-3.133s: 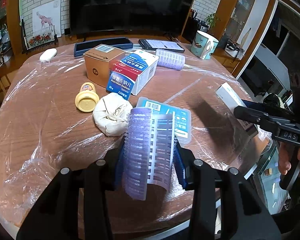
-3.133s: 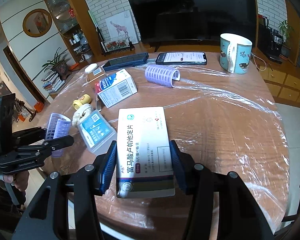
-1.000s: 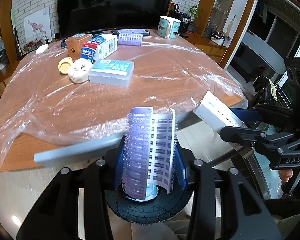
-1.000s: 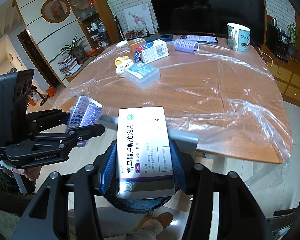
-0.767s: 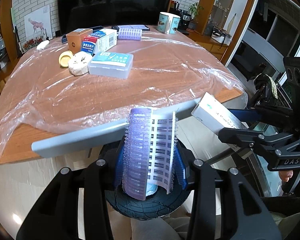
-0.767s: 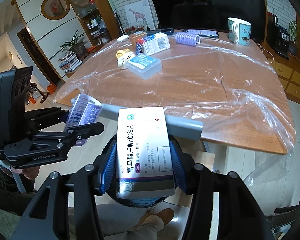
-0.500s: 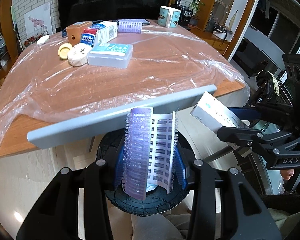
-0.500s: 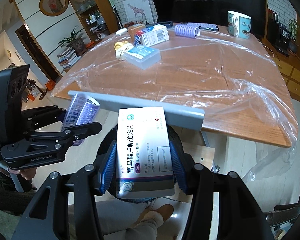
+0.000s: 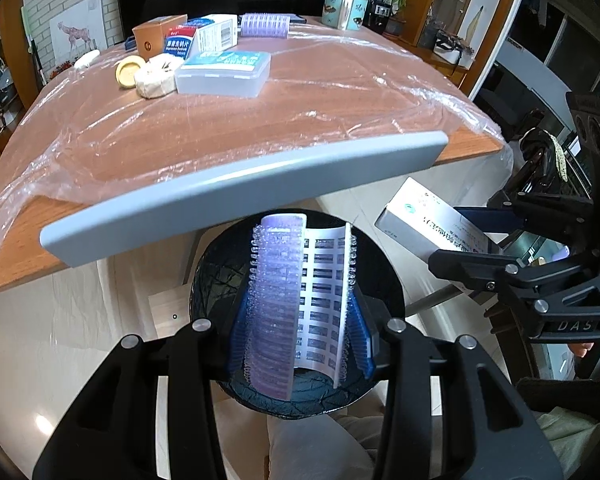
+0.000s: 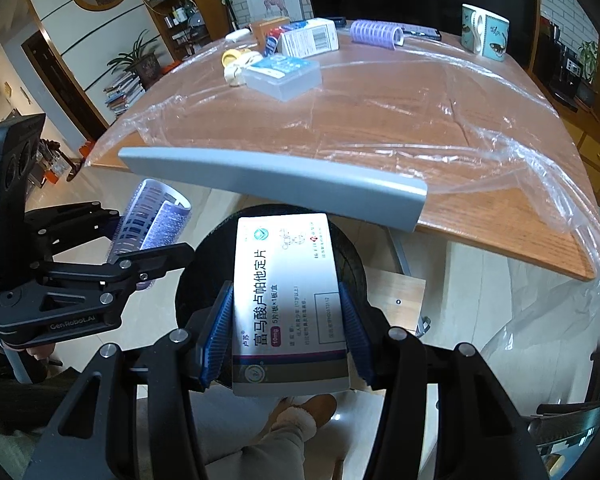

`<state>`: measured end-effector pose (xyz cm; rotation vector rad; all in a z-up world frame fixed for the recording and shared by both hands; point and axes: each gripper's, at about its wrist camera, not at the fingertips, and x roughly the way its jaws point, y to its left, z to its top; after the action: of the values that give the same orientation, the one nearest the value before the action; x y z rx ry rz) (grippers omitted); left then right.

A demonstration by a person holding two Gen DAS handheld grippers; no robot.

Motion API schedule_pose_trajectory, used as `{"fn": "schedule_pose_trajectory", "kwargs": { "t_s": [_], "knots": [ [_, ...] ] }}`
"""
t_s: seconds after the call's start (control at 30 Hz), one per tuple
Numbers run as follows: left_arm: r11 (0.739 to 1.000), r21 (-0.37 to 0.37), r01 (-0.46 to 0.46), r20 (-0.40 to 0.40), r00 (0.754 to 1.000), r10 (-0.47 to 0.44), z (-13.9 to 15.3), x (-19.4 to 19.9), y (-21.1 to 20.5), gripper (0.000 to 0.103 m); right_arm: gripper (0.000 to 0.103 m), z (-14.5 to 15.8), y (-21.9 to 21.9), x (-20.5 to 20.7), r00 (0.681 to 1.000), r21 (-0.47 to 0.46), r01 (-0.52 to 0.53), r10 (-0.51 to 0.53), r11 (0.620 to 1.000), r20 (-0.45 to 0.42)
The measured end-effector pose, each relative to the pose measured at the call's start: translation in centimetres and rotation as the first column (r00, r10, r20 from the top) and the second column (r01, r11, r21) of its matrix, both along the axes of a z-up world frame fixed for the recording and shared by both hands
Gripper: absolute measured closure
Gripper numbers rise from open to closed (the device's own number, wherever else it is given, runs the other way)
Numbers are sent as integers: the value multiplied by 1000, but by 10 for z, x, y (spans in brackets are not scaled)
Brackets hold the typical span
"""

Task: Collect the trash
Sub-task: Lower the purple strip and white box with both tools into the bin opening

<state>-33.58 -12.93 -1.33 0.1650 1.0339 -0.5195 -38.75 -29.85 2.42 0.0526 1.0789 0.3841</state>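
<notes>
Left wrist: jaws clamp a hair roller [image 9: 296, 304]; right jaws clamp a medicine box [image 10: 288, 304]

bin [image 9: 216, 276] below table [image 9: 340, 92] edge | lid [image 9: 236, 184] raised above bin | boxes [image 9: 204, 38] on table's far-left

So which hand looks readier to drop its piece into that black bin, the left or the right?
Probably the left. In its own view the purple hair roller sits squarely over the open trash bin. The right gripper's medicine box also hangs over the bin, but the left gripper looks more centred.
</notes>
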Motion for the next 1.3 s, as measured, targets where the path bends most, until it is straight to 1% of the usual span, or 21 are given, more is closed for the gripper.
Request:
{"fn": "schedule_pose_trajectory", "kwargs": {
  "t_s": [0.5,1.3],
  "knots": [
    [999,40,-1,-39,999,2,-22,0,1,59,52,-15,5,1,999,-19,4,-5,1000,-35],
    [997,83,-10,-73,997,16,-46,8,-2,59,52,-38,14,19,997,-44,4,-8,999,-81]
  ]
}}
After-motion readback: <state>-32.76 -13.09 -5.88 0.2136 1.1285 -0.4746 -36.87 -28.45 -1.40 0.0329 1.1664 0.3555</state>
